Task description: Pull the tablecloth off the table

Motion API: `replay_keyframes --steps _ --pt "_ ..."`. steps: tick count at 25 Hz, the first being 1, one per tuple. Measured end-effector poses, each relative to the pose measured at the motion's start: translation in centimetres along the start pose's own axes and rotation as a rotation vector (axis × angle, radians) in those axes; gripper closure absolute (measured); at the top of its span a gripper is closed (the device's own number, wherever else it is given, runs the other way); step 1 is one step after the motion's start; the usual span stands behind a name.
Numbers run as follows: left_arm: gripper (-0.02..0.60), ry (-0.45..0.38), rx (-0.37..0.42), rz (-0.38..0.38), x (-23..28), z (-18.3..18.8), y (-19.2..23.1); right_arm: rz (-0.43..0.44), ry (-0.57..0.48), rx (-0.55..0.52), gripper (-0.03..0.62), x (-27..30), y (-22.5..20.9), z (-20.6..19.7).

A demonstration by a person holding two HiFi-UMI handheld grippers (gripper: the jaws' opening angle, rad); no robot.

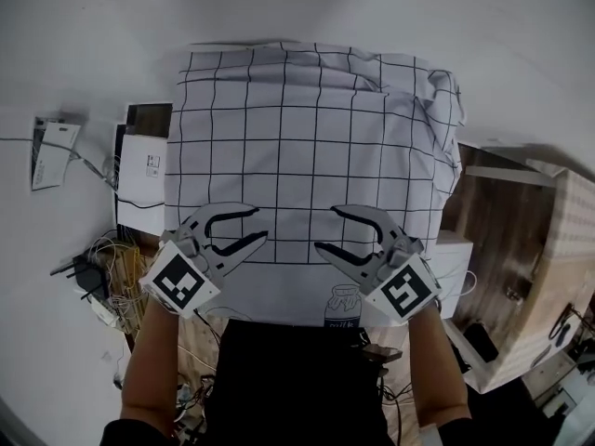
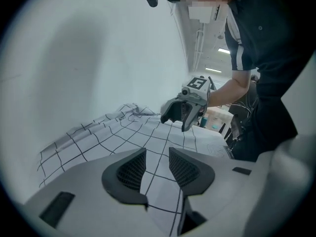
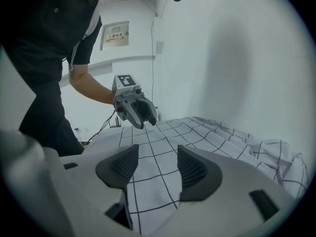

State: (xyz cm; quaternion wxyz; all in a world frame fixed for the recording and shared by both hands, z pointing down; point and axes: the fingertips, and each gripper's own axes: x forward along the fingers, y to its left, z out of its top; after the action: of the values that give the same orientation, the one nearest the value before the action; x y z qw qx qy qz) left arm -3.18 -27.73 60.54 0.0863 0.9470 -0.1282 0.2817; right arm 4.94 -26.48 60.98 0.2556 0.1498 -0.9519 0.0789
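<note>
Over the near edge of the tabletop, the left gripper (image 1: pixel 253 226) and the right gripper (image 1: pixel 330 229) are held side by side, their open ends turned toward each other, each carried by a bare forearm of the person in dark clothes. Both pairs of jaws stand apart, the right pair somewhat wider than the left. Each gripper's own view shows only flat cloth in the gap, with no fold caught between the pads. The tablecloth (image 1: pixel 307 137), white with a black grid, lies spread over the whole tabletop and hangs down the near side, where a small milk-bottle print (image 1: pixel 342 307) shows. It lies mostly smooth, but it is rumpled into folds along the far right corner (image 1: pixel 437 91). Left of the table, a tangle of cables (image 1: pixel 107 268) lies on the floor, and wooden furniture (image 1: pixel 507 240) stands to the right.
</note>
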Motion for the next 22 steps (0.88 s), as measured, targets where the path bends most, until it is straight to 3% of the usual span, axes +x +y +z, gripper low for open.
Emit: replay_keyframes --steps 4,7,14,18,22 --pt "0.413 0.030 -0.010 -0.036 1.5 -1.8 1.3 -0.005 0.020 -0.013 0.325 2.3 -1.1 -1.1" --pt "0.328 0.033 0.005 -0.044 2.5 -2.6 2.0 0.000 0.078 -0.040 0.309 3.4 -1.4 -2.1" --pt "0.312 0.146 0.023 -0.114 3.8 -5.8 1.8 0.025 0.204 -0.063 0.301 5.8 -2.2 -5.0" --pt "0.301 0.204 0.084 -0.088 4.4 -7.2 2.1 0.047 0.270 -0.074 0.301 6.7 -2.2 -6.4" --pt "0.301 0.241 0.086 -0.082 5.0 -8.3 2.5 0.051 0.295 -0.074 0.301 7.0 -2.2 -7.1"
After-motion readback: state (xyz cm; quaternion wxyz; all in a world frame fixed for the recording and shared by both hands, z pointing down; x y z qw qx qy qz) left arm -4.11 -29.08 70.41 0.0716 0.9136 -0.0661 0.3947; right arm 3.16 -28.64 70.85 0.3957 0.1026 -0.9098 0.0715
